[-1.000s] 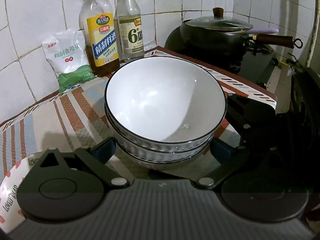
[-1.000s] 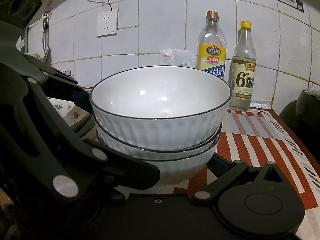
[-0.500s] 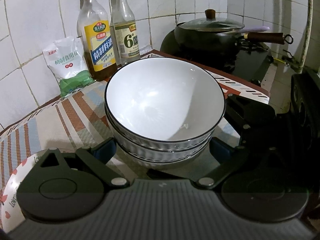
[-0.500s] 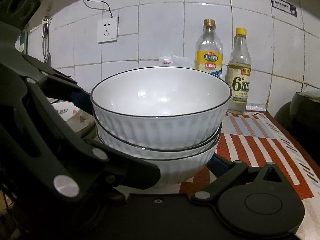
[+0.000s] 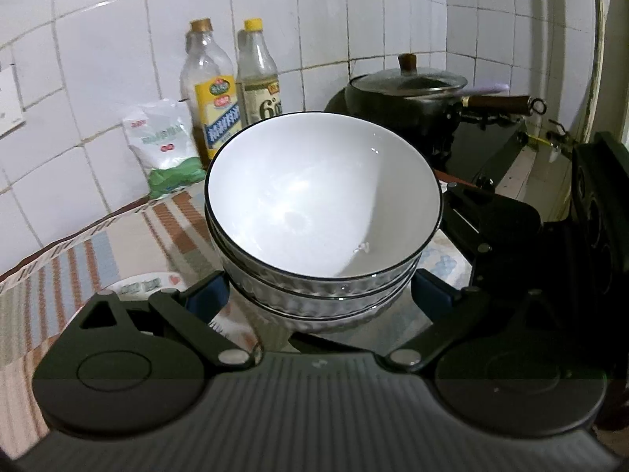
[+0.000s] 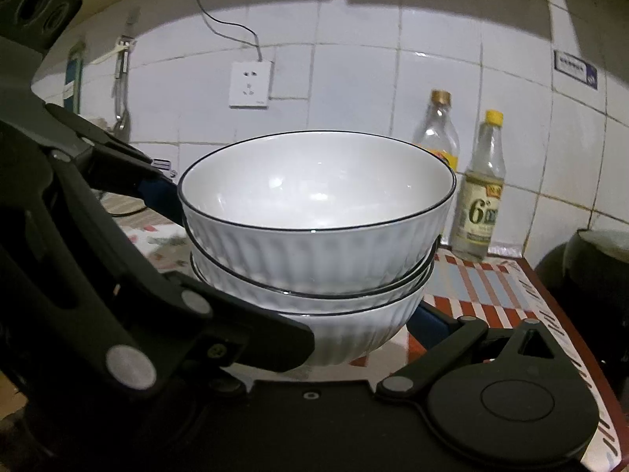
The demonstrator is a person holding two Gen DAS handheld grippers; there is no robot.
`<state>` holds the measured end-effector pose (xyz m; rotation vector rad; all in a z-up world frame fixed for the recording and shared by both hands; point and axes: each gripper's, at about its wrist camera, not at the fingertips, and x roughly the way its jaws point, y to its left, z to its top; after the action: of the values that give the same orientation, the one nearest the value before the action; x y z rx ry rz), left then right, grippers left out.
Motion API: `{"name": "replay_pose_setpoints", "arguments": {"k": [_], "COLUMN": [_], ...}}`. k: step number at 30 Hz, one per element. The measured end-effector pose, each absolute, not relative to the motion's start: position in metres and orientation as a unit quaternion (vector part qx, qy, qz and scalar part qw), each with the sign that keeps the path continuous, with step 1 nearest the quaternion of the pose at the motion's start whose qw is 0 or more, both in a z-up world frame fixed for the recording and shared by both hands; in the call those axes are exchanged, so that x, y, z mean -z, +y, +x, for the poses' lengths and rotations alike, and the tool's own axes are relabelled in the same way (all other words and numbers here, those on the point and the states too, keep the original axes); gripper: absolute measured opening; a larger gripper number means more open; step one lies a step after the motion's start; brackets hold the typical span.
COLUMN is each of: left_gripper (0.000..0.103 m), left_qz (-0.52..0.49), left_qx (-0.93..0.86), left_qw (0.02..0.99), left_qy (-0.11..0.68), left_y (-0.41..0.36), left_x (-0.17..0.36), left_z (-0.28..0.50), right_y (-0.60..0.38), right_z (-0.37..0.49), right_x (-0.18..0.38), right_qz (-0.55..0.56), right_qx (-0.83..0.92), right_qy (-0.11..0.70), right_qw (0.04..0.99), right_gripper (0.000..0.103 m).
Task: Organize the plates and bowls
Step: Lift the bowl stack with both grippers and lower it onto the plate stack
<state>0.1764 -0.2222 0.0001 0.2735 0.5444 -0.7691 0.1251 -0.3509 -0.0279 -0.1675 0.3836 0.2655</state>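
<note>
While bowls [image 5: 322, 212] sit nested, stacking looks done; left gripper [image 5: 320, 295] and right gripper [image 6: 355, 328] each clamp stack from opposite sides, above plate [image 5: 141, 287]. Placement left.

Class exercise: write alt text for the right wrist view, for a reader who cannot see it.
A stack of white ribbed bowls with thin dark rims fills the centre, held between the right gripper and the left gripper, fingers against its sides. Behind stand two bottles on a striped cloth, against a white tiled wall with a socket.
</note>
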Motion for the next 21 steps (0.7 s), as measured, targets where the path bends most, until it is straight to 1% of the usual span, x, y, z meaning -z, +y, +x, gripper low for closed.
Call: {"name": "replay_pose_setpoints", "arguments": {"k": [7, 11, 21], "left_gripper": [0.099, 0.099, 0.098], "left_qz": [0.110, 0.108, 0.084], "left_qx": [0.346, 0.330, 0.302], "left_qw": [0.894, 0.901, 0.912], "left_qy": [0.263, 0.259, 0.265], "left_y": [-0.180, -0.156, -0.104], "left_x": [-0.020, -0.025, -0.012], "left_z": [0.157, 0.151, 0.166], "right_y": [-0.320, -0.295, -0.254], "right_z": [0.116, 0.117, 0.137], "right_x": [0.010, 0.009, 0.025], "right_qz": [-0.051, -0.066, -0.054], "right_qx": [-0.174, -0.188, -0.228], "right_qy": [0.198, 0.185, 0.186], "right_qw": [0.963, 0.962, 0.954], "right_gripper": [0.103, 0.103, 0.103]}}
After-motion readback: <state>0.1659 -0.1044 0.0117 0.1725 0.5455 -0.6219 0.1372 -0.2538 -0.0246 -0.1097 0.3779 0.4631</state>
